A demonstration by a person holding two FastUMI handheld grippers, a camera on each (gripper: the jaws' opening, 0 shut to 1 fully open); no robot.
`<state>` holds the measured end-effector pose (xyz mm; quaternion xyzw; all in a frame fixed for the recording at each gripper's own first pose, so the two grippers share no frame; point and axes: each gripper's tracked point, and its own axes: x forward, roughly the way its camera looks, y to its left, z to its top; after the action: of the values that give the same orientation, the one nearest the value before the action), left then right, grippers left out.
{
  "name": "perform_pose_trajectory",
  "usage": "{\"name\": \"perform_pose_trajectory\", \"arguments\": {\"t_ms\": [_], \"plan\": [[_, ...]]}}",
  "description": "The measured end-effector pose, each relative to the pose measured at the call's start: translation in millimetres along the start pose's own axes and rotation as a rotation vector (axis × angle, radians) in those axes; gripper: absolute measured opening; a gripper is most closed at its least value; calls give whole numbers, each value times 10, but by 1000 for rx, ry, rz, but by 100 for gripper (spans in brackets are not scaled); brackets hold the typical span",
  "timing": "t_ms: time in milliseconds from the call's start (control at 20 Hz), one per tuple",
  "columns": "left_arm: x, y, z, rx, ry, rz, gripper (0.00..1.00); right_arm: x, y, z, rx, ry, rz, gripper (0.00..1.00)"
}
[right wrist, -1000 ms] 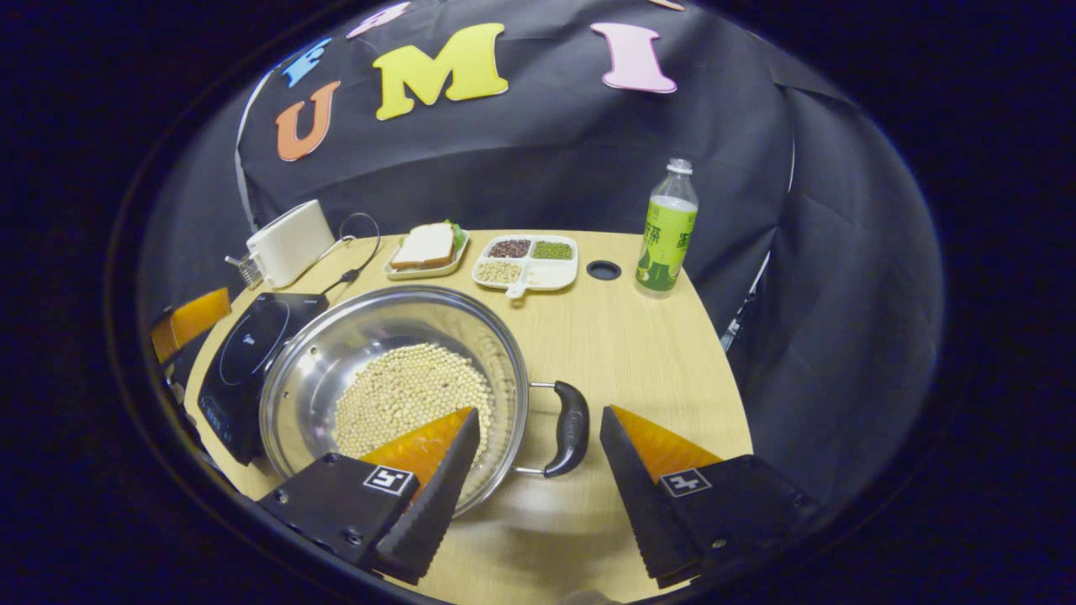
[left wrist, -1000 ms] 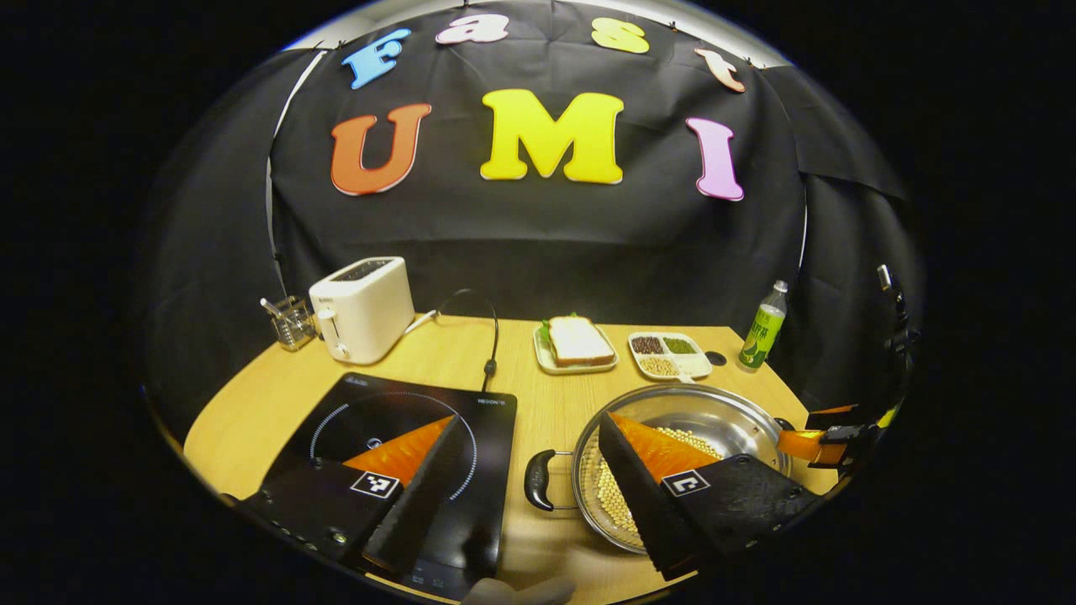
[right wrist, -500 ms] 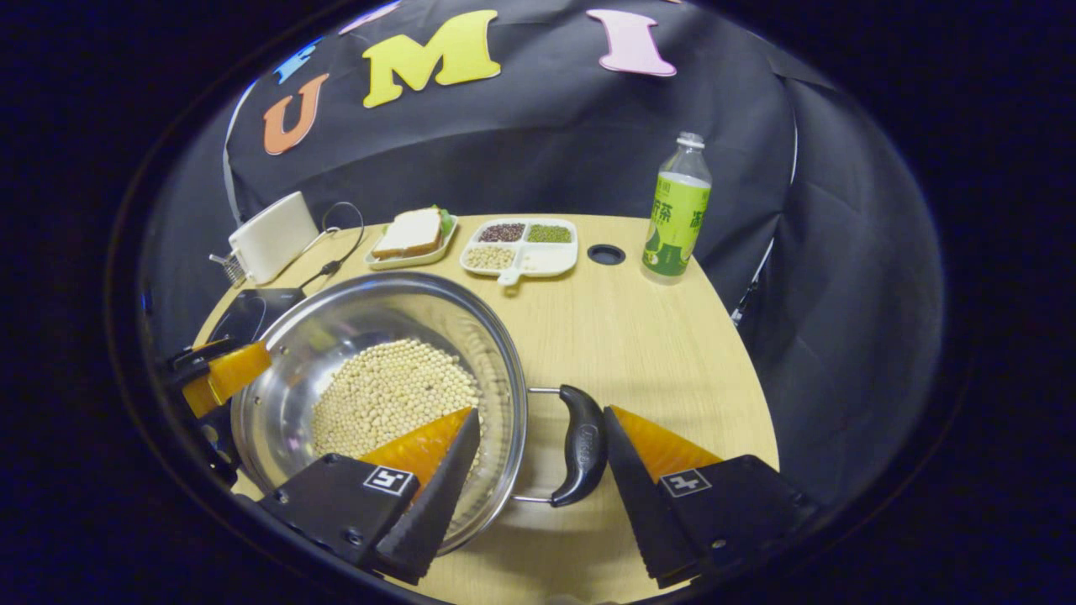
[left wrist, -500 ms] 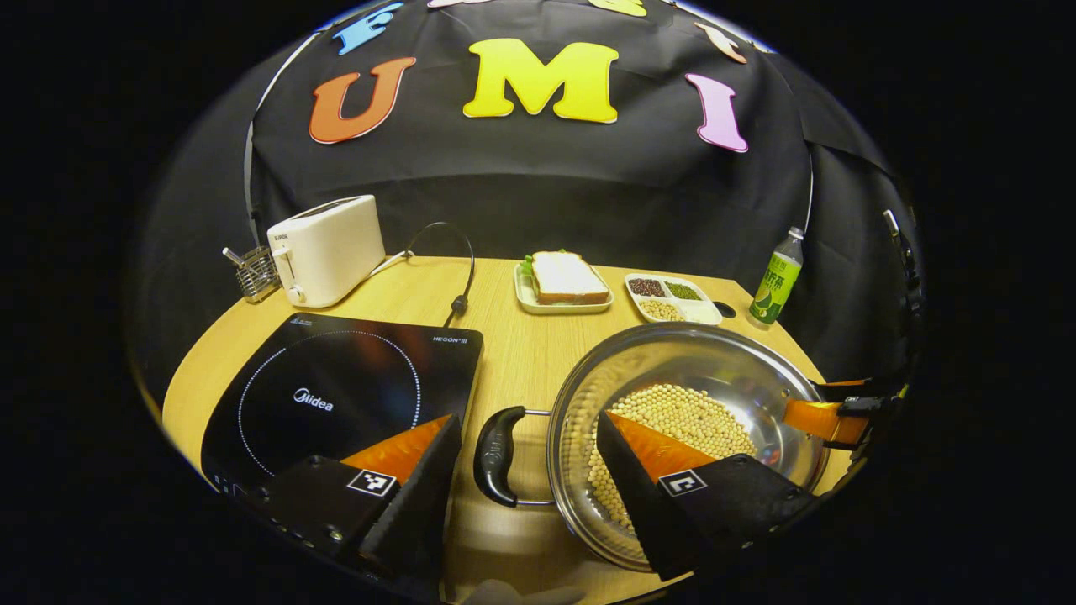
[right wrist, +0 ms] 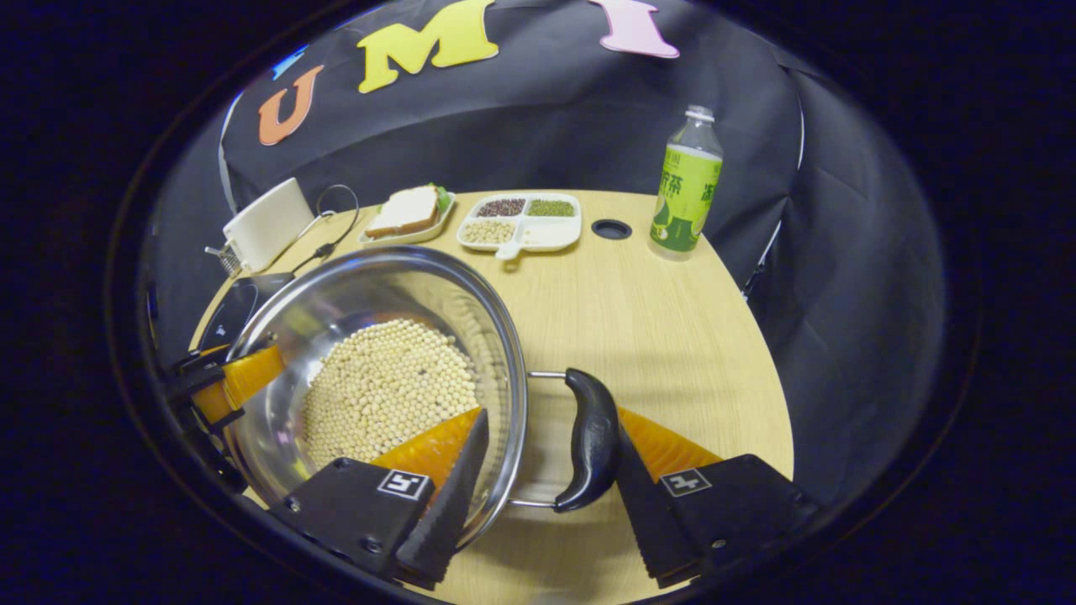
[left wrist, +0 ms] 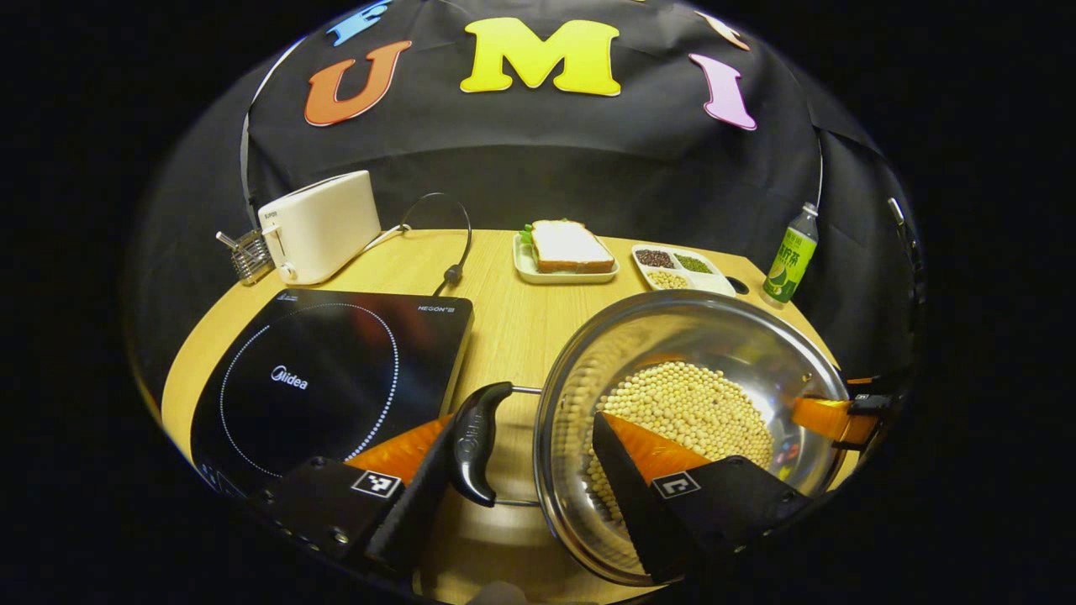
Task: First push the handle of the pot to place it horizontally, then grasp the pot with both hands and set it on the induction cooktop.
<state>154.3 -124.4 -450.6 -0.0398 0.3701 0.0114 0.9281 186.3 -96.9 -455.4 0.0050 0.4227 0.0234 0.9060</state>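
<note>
The pot [left wrist: 698, 420], a steel one with a bed of pale beans [left wrist: 693, 412] in it, sits on the table [left wrist: 513, 311] between the two grippers, and each gripper straddles one side of it. In the left gripper view, the left gripper [left wrist: 521, 454] has its jaws wide: one finger lies outside, just beside the pot's black left handle [left wrist: 475, 441], and the other reaches over the rim above the beans, so handle and rim both sit in the gap. Whether the outer finger touches the handle I cannot tell. The cooktop [left wrist: 328, 378] lies beyond that outer finger, apart from the pot. In the right gripper view, the right gripper [right wrist: 546, 458] is likewise wide: one finger is inside the pot [right wrist: 378, 370] over the beans [right wrist: 387, 386], the other outside, right against the right handle [right wrist: 593, 437], with rim and handle between them. Neither pair of fingers presses on the pot from both sides. Far ahead of both jaws stand a toaster [left wrist: 319, 225], a sandwich [left wrist: 567, 246], a tray [right wrist: 521, 223] and a bottle [right wrist: 685, 185].
</note>
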Motion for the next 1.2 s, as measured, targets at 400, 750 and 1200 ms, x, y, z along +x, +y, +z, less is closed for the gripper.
{"name": "perform_pose_trajectory", "arguments": {"t_ms": [400,750,1200], "plan": [[15,32,-56,-1,63,6,70,-14,7,-59,89,95,1,68],[-55,17,-3,-26,65,-6,59,-95,50,-3,134,60,38,55],[-346,245,371,-20,16,-10,59,-493,310,242,127,12,41,55]]}}
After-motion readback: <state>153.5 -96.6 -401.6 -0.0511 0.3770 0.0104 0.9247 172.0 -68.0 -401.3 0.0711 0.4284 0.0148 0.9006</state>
